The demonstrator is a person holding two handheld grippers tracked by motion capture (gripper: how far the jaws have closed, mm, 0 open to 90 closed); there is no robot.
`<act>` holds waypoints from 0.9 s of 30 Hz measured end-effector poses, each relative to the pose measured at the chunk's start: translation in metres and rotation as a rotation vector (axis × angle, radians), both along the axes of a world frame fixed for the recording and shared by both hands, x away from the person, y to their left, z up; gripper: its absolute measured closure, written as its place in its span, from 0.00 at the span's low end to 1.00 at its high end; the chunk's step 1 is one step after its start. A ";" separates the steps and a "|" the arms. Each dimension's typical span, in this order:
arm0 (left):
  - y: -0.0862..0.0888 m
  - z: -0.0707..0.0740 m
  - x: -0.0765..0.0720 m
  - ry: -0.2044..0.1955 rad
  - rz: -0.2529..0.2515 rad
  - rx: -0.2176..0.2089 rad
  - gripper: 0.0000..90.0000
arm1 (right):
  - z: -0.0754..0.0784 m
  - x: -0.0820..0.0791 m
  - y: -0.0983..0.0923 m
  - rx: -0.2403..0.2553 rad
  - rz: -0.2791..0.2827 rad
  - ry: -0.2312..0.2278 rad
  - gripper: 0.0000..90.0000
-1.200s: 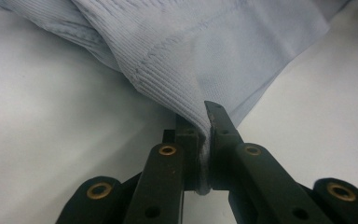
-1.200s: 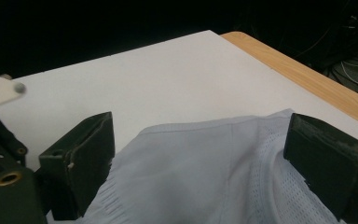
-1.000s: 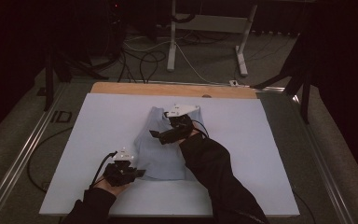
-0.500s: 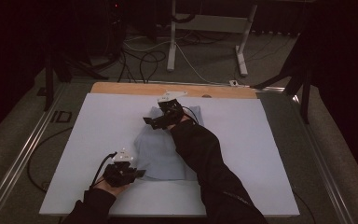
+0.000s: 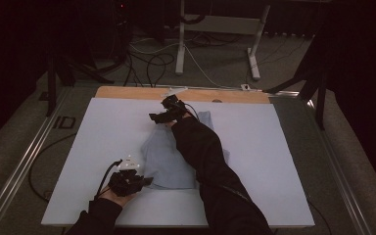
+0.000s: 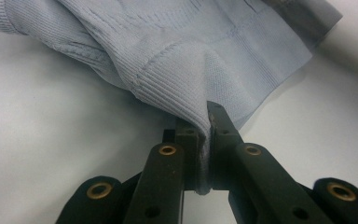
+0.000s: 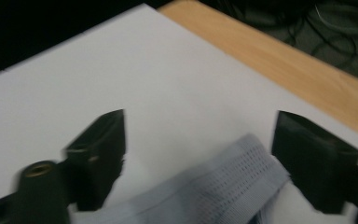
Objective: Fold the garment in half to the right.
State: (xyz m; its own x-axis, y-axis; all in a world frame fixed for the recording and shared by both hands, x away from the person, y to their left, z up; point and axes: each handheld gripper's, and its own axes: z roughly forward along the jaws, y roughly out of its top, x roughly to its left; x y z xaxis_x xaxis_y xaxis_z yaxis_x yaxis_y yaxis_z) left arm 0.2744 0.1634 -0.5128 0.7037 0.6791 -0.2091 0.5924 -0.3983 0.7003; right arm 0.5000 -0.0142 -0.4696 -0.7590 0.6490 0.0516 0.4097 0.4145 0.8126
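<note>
The left gripper [image 6: 204, 140] is clamped on the near hem of the light blue garment [image 5: 169, 156] by the table's [image 5: 274, 147] near edge. The right gripper [image 7: 198, 154] stands wide open over the garment's far edge near the table's far edge, holding nothing. Bare tabletop lies on both sides.

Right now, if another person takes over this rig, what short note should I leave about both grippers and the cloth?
Left gripper: shut on the ribbed edge of the light blue garment, at its near left corner on the white board.
Right gripper: jaws wide open, at the garment's far edge near the wooden strip; nothing held.
Done: the near corner is pinched.
Left: probably close the right gripper on the far edge, then spread or fold the garment, which lies rumpled.
</note>
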 end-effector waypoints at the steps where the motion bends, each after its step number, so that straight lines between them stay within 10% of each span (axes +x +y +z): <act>1: 0.000 0.000 0.000 0.002 0.000 0.000 0.96 | -0.003 0.002 0.002 -0.014 -0.011 0.010 0.28; 11: -0.002 0.001 -0.001 0.008 -0.009 -0.009 0.96 | -0.021 0.023 0.020 -0.144 -0.077 0.086 0.53; 27: -0.007 0.001 0.000 0.009 -0.018 -0.017 0.96 | -0.047 0.029 0.036 -0.269 -0.104 0.114 0.56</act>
State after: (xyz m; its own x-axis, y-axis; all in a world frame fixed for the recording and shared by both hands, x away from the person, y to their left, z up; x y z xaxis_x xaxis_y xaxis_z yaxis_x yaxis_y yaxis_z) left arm 0.2740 0.1565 -0.5122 0.7136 0.6628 -0.2270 0.5918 -0.3970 0.7015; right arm 0.5293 0.0217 -0.5169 -0.6866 0.7252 -0.0511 0.5438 0.5590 0.6259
